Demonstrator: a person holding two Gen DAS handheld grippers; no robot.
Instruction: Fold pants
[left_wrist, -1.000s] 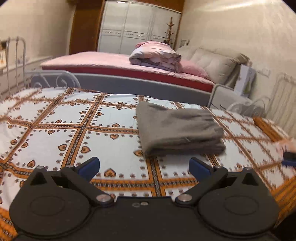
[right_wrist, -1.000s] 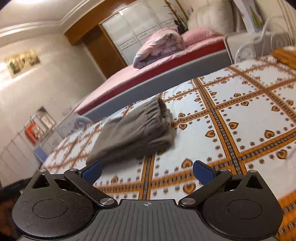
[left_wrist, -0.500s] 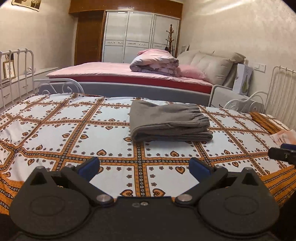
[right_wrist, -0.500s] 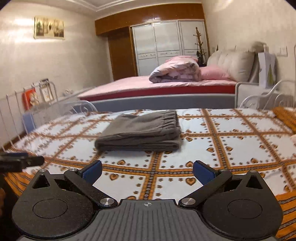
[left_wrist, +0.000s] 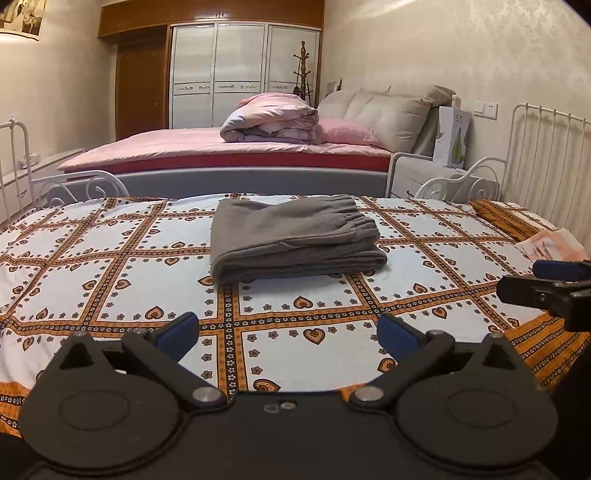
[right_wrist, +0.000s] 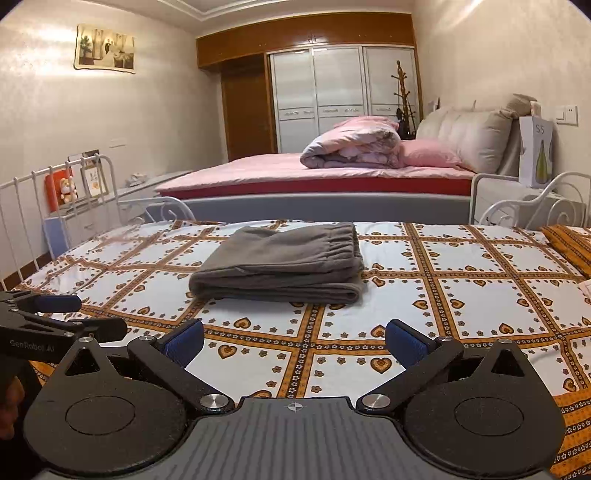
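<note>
Both tongs have drawn back and levelled out, well clear of the folded pants.
Left tongs (left_wrist: 288, 330) and right tongs (right_wrist: 294, 341) gape wide, empty; the grey pants (left_wrist: 295, 238) lie folded mid-bed on the patterned bedsheet (left_wrist: 110, 266).

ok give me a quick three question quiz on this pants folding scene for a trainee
1. True or false: the gray pants lie folded on the patterned bedspread.
2. Which gripper holds the pants?
A. left gripper
B. right gripper
C. neither
3. Fill in: on the far bed, the rolled quilt lies beside a pink ____.

Key:
1. True
2. C; both grippers are open and short of the pants.
3. pillow
</note>
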